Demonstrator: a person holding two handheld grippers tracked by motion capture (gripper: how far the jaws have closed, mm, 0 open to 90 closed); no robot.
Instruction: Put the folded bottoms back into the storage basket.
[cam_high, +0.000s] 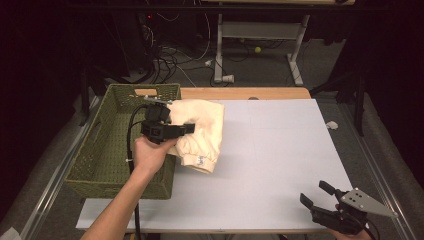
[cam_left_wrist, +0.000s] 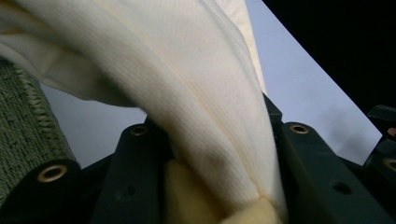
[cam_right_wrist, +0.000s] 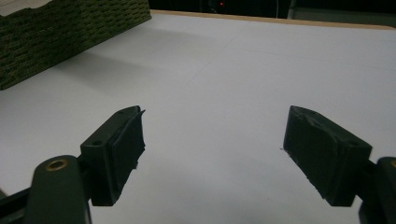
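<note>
My left gripper (cam_high: 186, 129) sits at the right wall of the green woven basket (cam_high: 100, 150), its fingers clamped on a fold of the cream garment (cam_high: 202, 131). In the left gripper view the cloth (cam_left_wrist: 196, 102) is pinched tight between the two black fingers (cam_left_wrist: 135, 172) and rises away in a taut ridge; basket weave (cam_left_wrist: 23, 135) shows at the left edge. From the high view the garment lies bunched on the white counter (cam_high: 280, 150), touching the basket's right rim, with a ribbed cuff at its near end. My right gripper (cam_high: 316, 196) hovers low at the near right corner of the counter, well apart from the garment. Its fingers (cam_right_wrist: 116, 149) are spread wide with nothing between them, bare white counter (cam_right_wrist: 210, 93) beyond, basket corner (cam_right_wrist: 70, 28) at upper left.
</note>
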